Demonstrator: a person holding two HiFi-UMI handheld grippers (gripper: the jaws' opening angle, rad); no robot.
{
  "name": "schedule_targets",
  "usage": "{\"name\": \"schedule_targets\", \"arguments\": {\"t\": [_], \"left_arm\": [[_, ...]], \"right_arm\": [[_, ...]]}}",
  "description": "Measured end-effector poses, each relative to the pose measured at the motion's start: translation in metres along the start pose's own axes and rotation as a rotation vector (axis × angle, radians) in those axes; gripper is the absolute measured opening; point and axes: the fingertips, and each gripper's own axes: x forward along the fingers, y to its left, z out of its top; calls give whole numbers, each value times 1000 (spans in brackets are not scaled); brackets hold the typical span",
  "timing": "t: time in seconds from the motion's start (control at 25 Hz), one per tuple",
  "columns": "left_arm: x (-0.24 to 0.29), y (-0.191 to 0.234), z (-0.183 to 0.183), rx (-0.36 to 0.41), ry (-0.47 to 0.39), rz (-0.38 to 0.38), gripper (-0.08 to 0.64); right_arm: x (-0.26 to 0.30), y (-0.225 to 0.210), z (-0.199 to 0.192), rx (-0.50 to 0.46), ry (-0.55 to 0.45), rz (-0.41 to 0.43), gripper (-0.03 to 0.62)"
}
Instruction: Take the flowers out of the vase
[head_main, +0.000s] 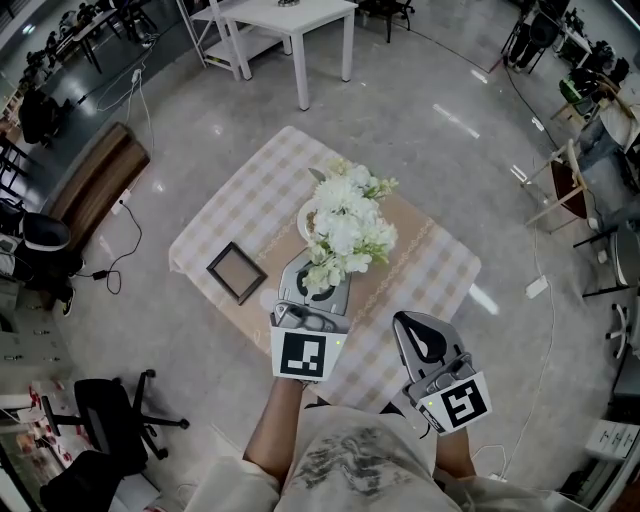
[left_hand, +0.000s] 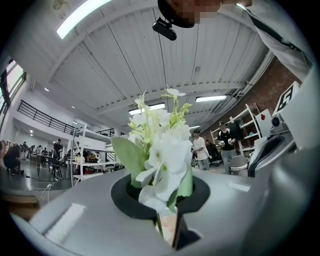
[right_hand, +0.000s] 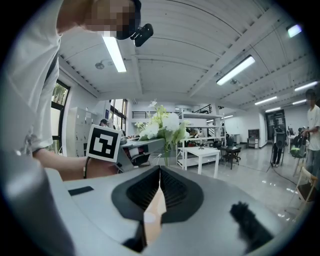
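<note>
The left gripper (left_hand: 167, 225) is squeezed almost shut on the stems of the white flowers (left_hand: 162, 145). The right gripper (right_hand: 157, 192), nearer the person, is shut and holds nothing.

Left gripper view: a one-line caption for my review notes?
Left gripper shut on the stems of a white flower bunch, hall ceiling behind.

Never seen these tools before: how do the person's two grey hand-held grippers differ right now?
The left grey hand-held gripper is clamped on the stems of the white-and-green flower bunch; the right grey hand-held gripper is shut on nothing. The left reaches over the checked-cloth table; the right is held back nearer the person's body. Both share the same design.
</note>
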Motion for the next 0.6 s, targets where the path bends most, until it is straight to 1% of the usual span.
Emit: {"name": "schedule_targets", "arguments": {"t": [0.6], "left_arm": [[-10,3,23,15,-33,12,58]], "right_arm": [[-6,8,6,-11,-17,-3,15]]}}
